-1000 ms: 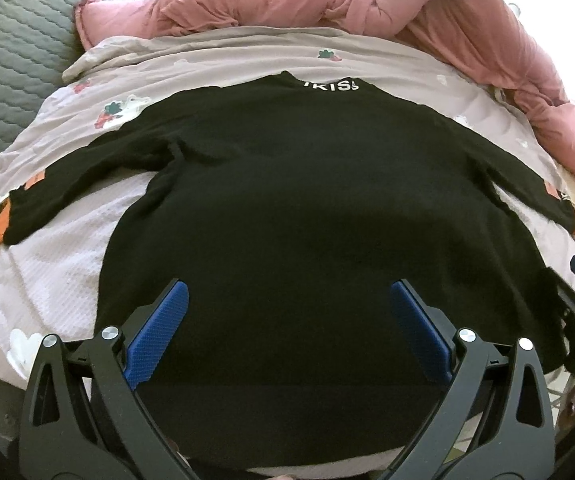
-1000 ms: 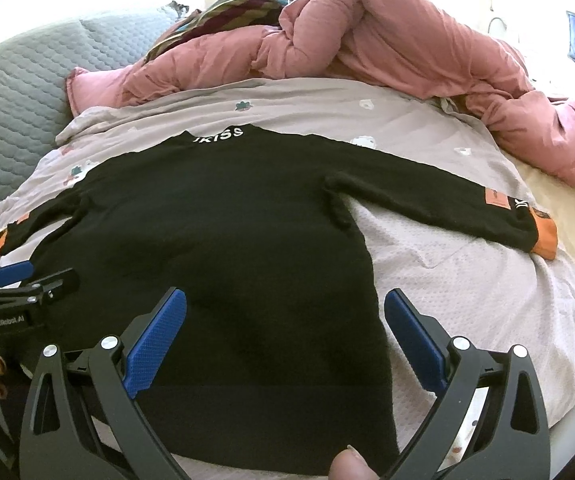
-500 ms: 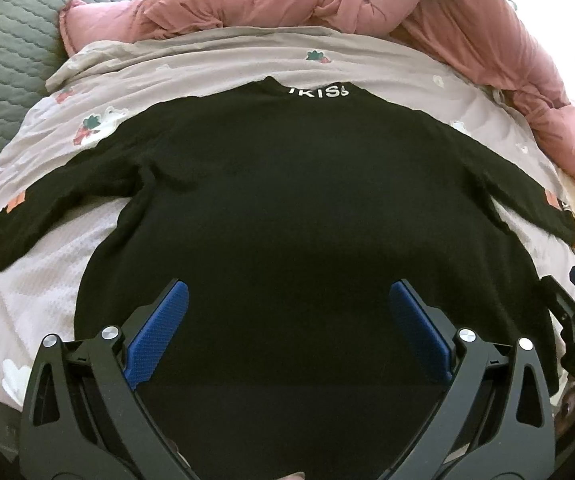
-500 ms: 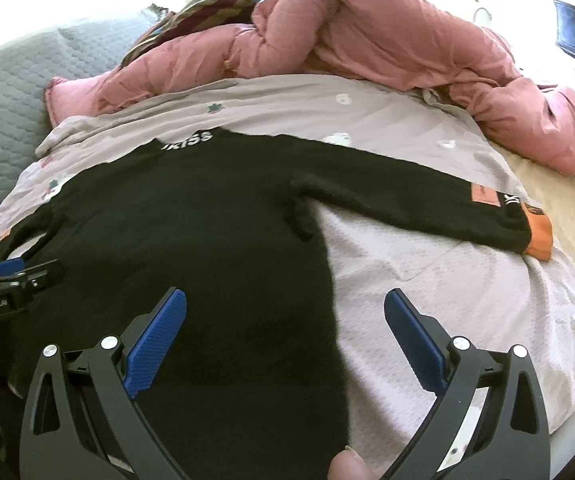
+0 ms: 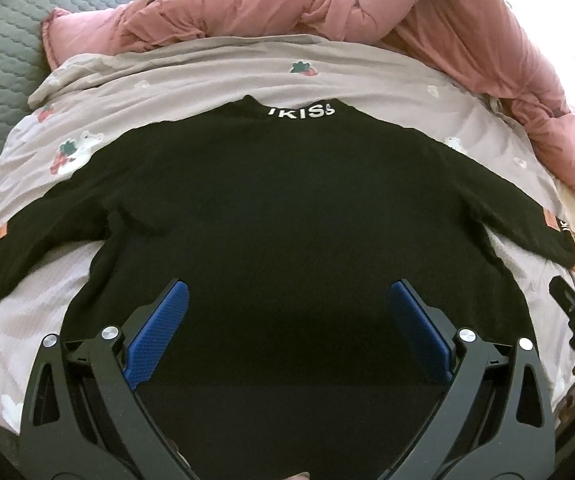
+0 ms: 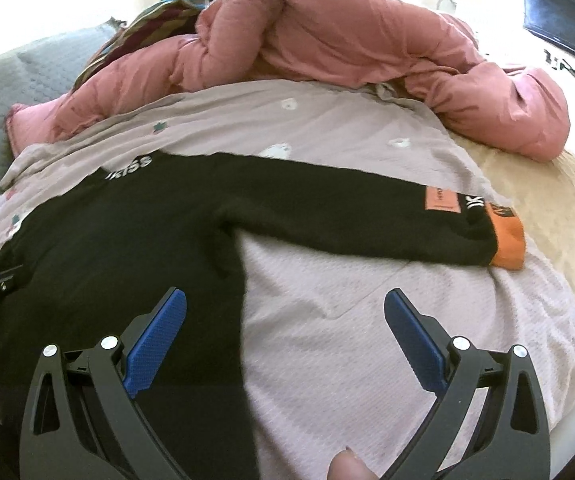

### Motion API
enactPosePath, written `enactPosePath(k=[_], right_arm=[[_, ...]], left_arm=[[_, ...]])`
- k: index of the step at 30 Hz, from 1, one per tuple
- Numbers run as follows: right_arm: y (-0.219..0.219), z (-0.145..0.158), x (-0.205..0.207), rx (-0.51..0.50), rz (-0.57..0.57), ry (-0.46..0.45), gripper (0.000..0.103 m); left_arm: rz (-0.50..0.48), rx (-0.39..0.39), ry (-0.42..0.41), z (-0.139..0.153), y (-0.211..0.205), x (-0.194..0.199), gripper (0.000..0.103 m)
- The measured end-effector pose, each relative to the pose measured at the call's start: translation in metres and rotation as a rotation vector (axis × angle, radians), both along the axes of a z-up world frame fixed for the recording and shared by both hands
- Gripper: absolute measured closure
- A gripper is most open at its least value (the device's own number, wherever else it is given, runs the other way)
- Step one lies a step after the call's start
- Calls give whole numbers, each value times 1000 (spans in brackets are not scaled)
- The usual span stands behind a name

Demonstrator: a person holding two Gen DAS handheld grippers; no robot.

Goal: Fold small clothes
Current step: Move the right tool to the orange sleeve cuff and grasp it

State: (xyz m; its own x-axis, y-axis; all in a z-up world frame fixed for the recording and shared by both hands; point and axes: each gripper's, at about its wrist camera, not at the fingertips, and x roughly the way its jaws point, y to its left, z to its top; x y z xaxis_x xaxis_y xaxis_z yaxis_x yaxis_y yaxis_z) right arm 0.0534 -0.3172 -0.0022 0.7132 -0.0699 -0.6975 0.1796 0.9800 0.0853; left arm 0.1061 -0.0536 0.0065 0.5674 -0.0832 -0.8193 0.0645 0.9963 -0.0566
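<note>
Since it lies flat on the bed, the black sweater point(image 5: 287, 216) is easy to read: neck with white letters at the far end, both sleeves spread out to the sides, orange cuff point(image 6: 507, 240) on the right sleeve. My left gripper point(image 5: 287, 312) hangs over the lower middle of the sweater, jaws spread wide, blue pads point(image 5: 159, 328) empty, nothing pinched; I can't tell if it touches the cloth. My right gripper point(image 6: 285, 320) is also wide open and empty, straddling the sweater's right side edge, left pad over black knit, right pad over the sheet. A fingertip point(image 6: 347, 466) shows at the bottom of the right view. Each gripper peeks into the other's view at the edge. Under the sweater is a pale pink sheet point(image 6: 367, 320) with small flower prints. A crumpled pink quilt point(image 5: 427, 20) is piled at the far end, a grey quilted headboard point(image 5: 3, 52) to the left. A dark screen point(image 6: 555, 20) hangs at far right.
</note>
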Motion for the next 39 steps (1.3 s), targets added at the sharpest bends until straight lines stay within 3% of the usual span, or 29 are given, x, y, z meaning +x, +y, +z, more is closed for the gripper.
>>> enactPosePath(k=[18, 26, 36, 39], right_arm=[[-114, -2, 21, 68, -274, 21, 4], [-162, -6, 28, 46, -386, 43, 4], [-193, -16, 43, 59, -414, 74, 5], [-198, -20, 49, 41, -424, 94, 5]], left_arm=[[-32, -4, -10, 4, -16, 41, 8], [-44, 4, -6, 6, -18, 68, 8], [16, 24, -52, 7, -3, 102, 8], [45, 4, -30, -4, 5, 113, 8]])
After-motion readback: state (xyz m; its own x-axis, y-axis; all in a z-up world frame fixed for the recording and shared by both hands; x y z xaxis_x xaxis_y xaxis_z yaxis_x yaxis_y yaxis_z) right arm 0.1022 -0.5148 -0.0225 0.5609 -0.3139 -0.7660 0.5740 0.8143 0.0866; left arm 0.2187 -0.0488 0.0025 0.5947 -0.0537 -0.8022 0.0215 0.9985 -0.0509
